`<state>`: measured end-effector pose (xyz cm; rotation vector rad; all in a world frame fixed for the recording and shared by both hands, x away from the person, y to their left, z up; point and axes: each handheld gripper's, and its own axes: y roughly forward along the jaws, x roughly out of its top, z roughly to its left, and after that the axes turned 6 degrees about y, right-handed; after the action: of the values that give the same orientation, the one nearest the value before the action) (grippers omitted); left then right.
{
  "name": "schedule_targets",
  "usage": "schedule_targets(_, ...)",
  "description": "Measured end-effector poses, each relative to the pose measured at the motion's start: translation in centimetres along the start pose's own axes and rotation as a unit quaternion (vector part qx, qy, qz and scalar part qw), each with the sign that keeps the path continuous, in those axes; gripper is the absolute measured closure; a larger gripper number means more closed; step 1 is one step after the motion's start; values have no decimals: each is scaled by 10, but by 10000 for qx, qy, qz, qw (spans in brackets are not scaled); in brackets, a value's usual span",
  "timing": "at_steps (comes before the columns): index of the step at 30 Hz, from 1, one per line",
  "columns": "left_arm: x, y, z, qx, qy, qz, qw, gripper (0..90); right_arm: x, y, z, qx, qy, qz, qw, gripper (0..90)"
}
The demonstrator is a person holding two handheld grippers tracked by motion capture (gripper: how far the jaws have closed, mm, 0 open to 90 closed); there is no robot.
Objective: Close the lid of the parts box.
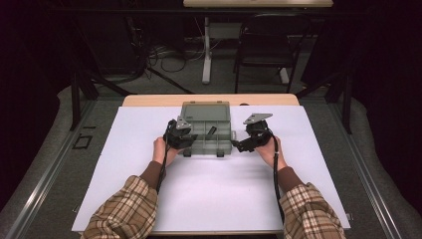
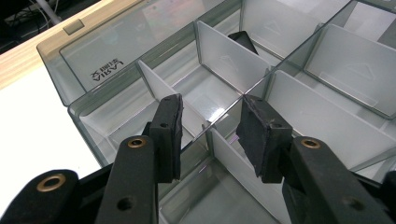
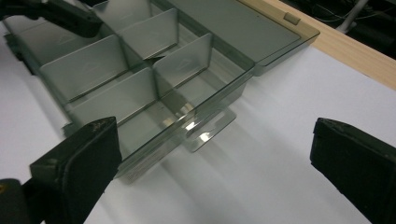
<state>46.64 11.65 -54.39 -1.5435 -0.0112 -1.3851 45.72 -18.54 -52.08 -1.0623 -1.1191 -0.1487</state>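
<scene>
Lid (image 2: 116, 51) lettering upside down, perhaps "LARIA"; organiser box (image 1: 206, 130) open.

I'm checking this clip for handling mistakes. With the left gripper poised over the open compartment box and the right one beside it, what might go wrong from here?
1. The left gripper straddles a thin divider with its jaws part open; closing could bend it or pull it loose.
2. The compartment box looks light, and the right gripper stands open beside it without holding it, so a tug may drag or tip it on the white sheet.
3. The open lid lies toward the table's far edge; a push could shove it further.
</scene>
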Motion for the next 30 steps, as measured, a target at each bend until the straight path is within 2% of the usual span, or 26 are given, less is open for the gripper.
schedule_targets(4, 0, 0, 0, 1, -3, -1, 10000, 598, 6, 7, -7, -11, 40, 42, 10000, 9)
schedule_targets(11, 0, 0, 0, 0, -9, -3, 10000, 600, 16, 18, -18, -189, 123, 30, 9997, 15)
schedule_targets(14, 0, 0, 0, 3, -9, 0, 10000, 600, 19, 21, -21, -222, -22, 8, 9998, 50)
schedule_targets(18, 0, 0, 0, 1, -8, 0, 10000, 600, 25, 24, -28, -260, 19, -112, 9996, 99)
schedule_targets(21, 0, 0, 0, -2, 3, -2, 10000, 600, 30, 26, -31, -293, 86, -176, 9994, 208)
schedule_targets(23, 0, 0, 0, -6, -6, -8, 10000, 600, 33, 29, -32, -409, 82, -198, 9989, 319)
schedule_targets(25, 0, 0, 0, -6, -5, -7, 10000, 600, 36, 33, -33, -455, 102, -129, 9988, 388)
schedule_targets(30, 0, 0, 0, -11, 2, -9, 10000, 600, 39, 42, -35, -650, 132, 6, 9978, 658)
